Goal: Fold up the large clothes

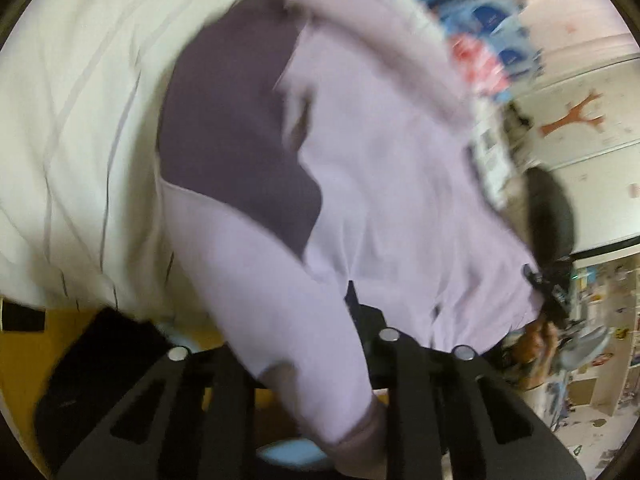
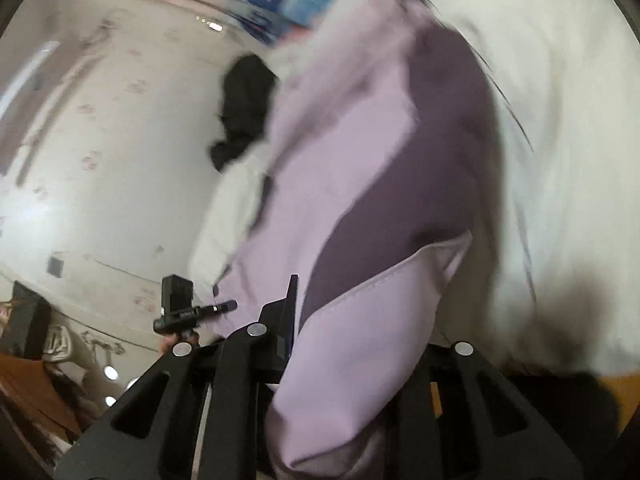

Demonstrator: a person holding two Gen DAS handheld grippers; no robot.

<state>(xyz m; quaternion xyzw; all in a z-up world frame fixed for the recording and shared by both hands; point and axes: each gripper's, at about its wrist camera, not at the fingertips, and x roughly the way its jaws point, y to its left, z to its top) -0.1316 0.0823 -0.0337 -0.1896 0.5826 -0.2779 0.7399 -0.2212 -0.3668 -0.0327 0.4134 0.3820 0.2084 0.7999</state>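
Broadly, both views are motion-blurred and dominated by cloth. Largest item: a cream-white sheet with thin dark stripes (image 1: 80, 120), creased, spread behind and beneath everything else; it fills the left half of the left wrist view and the right side of the right wrist view (image 2: 560, 120).

Next: a pale lilac fabric garment with a darker purple inner panel (image 1: 400, 200). It hangs lifted in front of the striped sheet, draping between the two tools. In the right wrist view the same garment (image 2: 340, 200) runs from the top of frame down into the tool's fingers, its stitched hem edge visible.

Left hand-held gripper (image 1: 316, 392): a sleeve-like fold of the lilac garment, ending in a ribbed cuff, passes down between the black fingers. The fingers stand close on either side of the cloth and appear clenched on it.

Right hand-held gripper (image 2: 340, 380): a thick fold of the garment sits between the black fingers, which appear clamped on it.

Smaller items: a yellow surface (image 1: 36, 348) shows under the sheet's lower edge, with a black object lying on it, too blurred to identify. A blue, white and red patterned cloth (image 1: 484, 20) lies at the far edge of the sheet. The right tool with its small black camera is visible at the garment's right corner in the left view.
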